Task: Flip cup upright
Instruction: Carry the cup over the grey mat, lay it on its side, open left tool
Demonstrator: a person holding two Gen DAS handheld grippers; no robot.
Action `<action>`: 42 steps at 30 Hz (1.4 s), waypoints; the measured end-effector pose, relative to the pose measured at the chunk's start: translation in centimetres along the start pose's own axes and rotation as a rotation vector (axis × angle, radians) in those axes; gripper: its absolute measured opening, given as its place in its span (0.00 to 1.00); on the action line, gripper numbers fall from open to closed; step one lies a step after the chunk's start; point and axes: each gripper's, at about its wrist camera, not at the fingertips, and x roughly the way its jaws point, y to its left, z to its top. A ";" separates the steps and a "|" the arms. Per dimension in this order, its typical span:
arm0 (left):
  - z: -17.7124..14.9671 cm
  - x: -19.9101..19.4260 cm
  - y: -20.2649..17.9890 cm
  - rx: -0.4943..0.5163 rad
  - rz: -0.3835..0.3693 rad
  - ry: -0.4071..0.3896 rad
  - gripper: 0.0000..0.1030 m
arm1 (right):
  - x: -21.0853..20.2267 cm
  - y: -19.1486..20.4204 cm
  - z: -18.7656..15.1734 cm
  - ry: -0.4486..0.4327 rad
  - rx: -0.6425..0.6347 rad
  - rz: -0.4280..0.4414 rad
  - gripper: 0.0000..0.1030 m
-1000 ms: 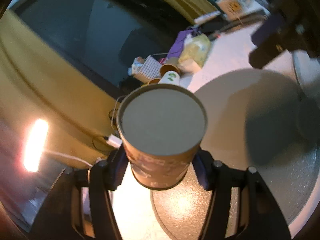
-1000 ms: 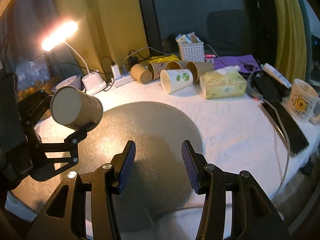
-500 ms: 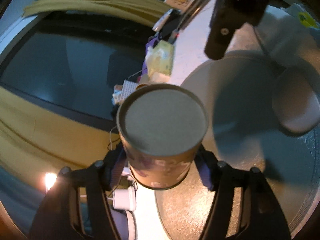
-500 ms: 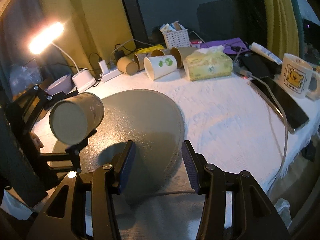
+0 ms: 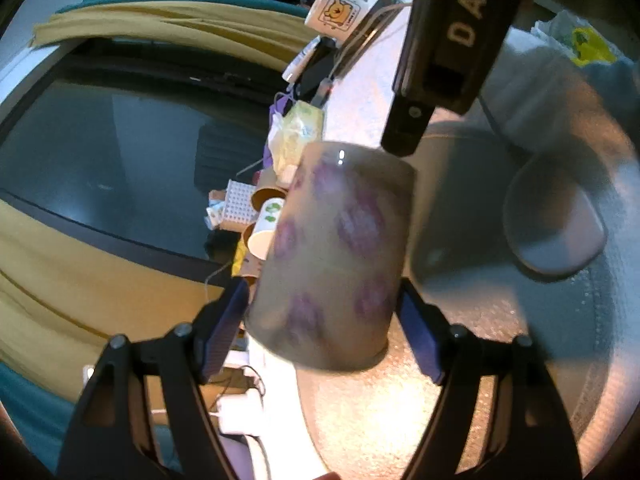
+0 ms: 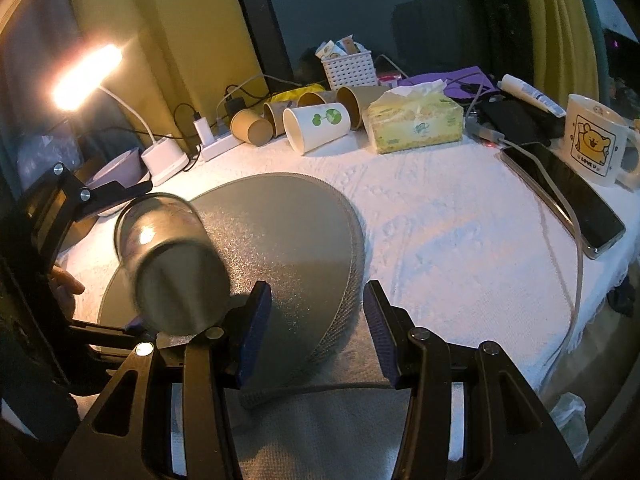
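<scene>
One cup (image 5: 332, 264), purple-patterned, pinched at its rim end between the pads of the left hand-held gripper (image 5: 320, 320), carried tilted above the round grey mat (image 6: 288, 232) on the counter (image 6: 440, 240). Right hand-held gripper (image 6: 316, 332): fingers spread, holding nothing.

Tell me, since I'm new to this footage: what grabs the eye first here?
The blurred brown cup with purple prints, clamped between the left gripper jaws and tilted in the air above the round grey mat. Next, the glowing desk lamp at the table's far left. The right gripper hangs open and empty over the mat's near edge.
</scene>
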 end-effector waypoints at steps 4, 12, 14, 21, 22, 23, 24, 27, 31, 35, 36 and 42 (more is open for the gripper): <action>-0.6 0.0 0.5 -0.067 -0.039 0.006 0.73 | 0.5 0.2 0.4 0.004 -0.021 0.006 0.49; -2.2 -0.5 2.1 -0.229 -0.078 0.014 0.73 | 2.6 1.9 3.0 0.024 -0.125 0.008 0.49; -2.9 -0.4 2.4 -0.275 -0.098 0.014 0.73 | 3.2 2.4 3.3 0.039 -0.143 0.013 0.49; -5.9 -0.3 4.1 -0.465 -0.242 0.014 0.73 | 4.6 3.9 3.0 0.079 -0.163 0.025 0.49; -6.3 -0.7 4.0 -0.488 -0.257 0.014 0.73 | 4.6 4.0 3.0 0.081 -0.166 0.025 0.49; -6.6 -0.7 4.1 -0.510 -0.274 0.014 0.73 | 4.7 4.2 3.1 0.082 -0.171 0.022 0.49; -7.0 -0.8 4.3 -0.531 -0.294 0.011 0.73 | 4.7 4.4 3.3 0.083 -0.178 0.021 0.49; -8.4 -0.5 4.8 -0.605 -0.361 0.005 0.73 | 5.1 5.2 3.9 0.087 -0.204 0.021 0.49; -9.9 0.3 5.6 -0.682 -0.434 0.004 0.73 | 6.7 6.4 4.5 0.120 -0.237 0.051 0.49; -11.1 0.9 6.2 -0.757 -0.504 0.013 0.73 | 7.5 7.6 4.4 0.150 -0.258 0.083 0.49; -11.4 1.1 6.3 -0.775 -0.521 0.016 0.73 | 7.5 7.9 4.3 0.155 -0.263 0.090 0.49; -12.3 1.8 6.7 -0.829 -0.581 0.019 0.76 | 6.4 9.0 3.5 0.160 -0.281 0.101 0.49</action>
